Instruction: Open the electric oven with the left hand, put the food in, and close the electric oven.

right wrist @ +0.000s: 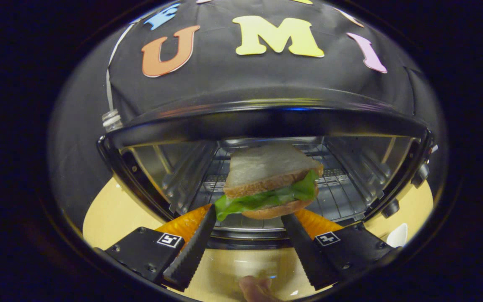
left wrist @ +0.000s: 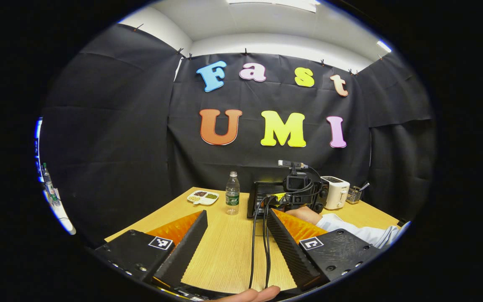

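In the right gripper view, a sandwich [right wrist: 268, 180] of white bread, lettuce and a bun sits between the tips of my right gripper [right wrist: 247, 213], which is shut on it. It hangs in the mouth of the black electric oven [right wrist: 266, 121], just above the wire rack [right wrist: 342, 201]. The oven's glass door [right wrist: 241, 264] lies folded down beneath the fingers. In the left gripper view, my left gripper [left wrist: 236, 212] stands open over the wooden table [left wrist: 224, 251], holding nothing. Well ahead of it, the oven [left wrist: 260, 193] stands with the right gripper [left wrist: 294, 197] and a hand [left wrist: 306, 214] in front.
A water bottle [left wrist: 232, 193] stands left of the oven and a divided white plate [left wrist: 203, 197] of food lies further left. A white toaster [left wrist: 336, 192] and a wire utensil basket [left wrist: 354, 194] stand on the right. Black cables [left wrist: 253, 247] trail across the table. A white spoon [right wrist: 396, 235] lies nearby.
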